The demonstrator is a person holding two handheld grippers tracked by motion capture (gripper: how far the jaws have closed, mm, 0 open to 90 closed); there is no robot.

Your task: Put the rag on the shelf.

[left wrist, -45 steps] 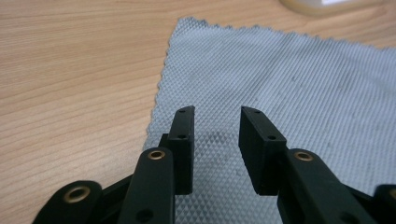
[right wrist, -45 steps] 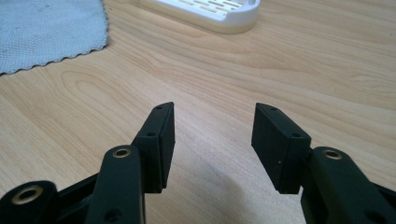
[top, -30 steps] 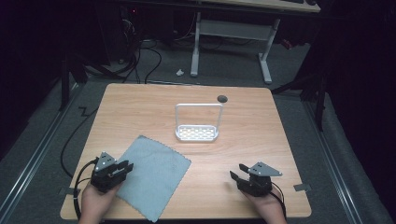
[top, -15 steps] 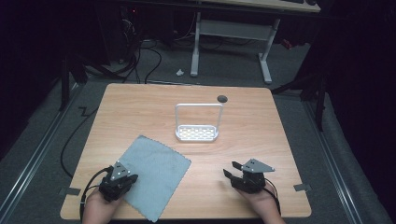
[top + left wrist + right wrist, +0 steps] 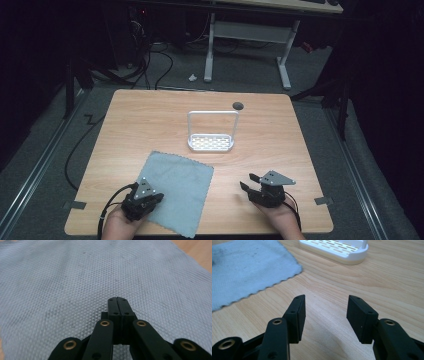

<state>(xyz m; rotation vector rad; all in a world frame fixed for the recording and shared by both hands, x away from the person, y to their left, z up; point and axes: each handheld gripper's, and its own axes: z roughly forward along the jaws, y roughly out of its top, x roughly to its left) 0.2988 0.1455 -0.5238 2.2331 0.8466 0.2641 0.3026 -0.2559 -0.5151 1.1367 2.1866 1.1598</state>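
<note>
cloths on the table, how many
1. A grey cloth lies flat on the near left part of the table, in front of the white rack. The left gripper sits on its near left corner.

Left gripper [image 5: 150, 200] low, jaws just closed together — right gripper [image 5: 248, 183] jaws apart.

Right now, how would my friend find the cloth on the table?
Start at the wooden table. Near its front edge, left of the middle, lies the cloth, with the left claw at its corner. It is flat, soft and blue-grey, unlike the stiff white rack.
</note>
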